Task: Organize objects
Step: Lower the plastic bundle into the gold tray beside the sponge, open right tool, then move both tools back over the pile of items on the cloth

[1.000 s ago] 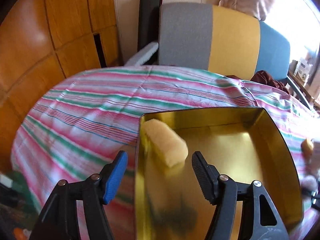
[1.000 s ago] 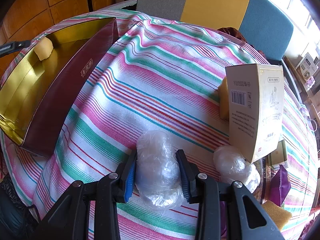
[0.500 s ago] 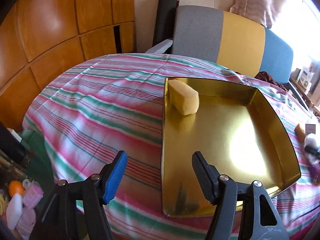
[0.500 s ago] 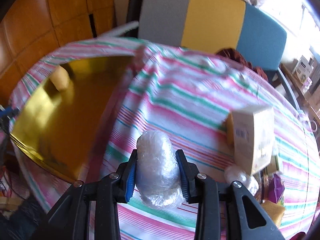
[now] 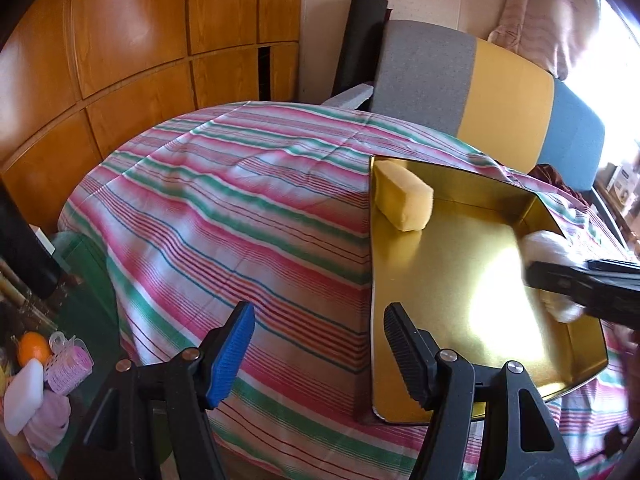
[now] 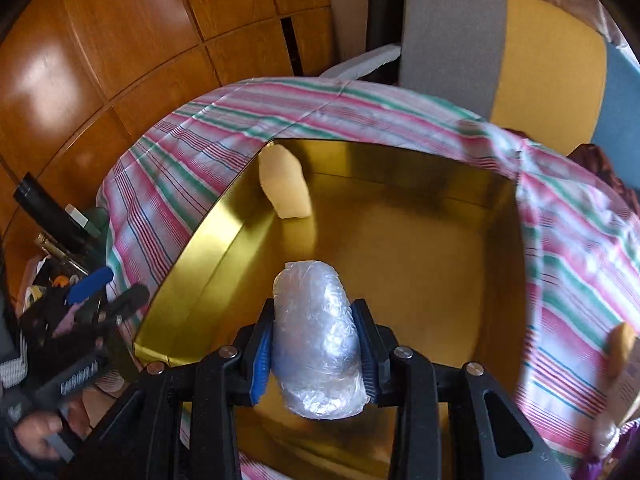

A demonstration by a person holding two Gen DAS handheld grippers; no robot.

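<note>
The gold tray (image 6: 192, 240) sits on the striped cloth (image 5: 240, 216), a yellow sponge (image 6: 285, 184) at its 11 o'clock corner. The right gripper (image 6: 314, 354), clamped on the plastic-wrapped bundle (image 6: 316, 340), hovers over the tray's middle; the placing step looks underway, calling next for lowering and release. The left gripper (image 5: 318, 350) hangs spread and empty at the tray's 9 o'clock edge.

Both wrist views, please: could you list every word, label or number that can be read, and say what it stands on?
Nothing can be read for certain.
Left gripper: pale lettering on its body, too blurred to read.
Boxes by the window: print too small to read.
Gold tray, plastic-wrapped bundle, yellow sponge: no text shows.
</note>
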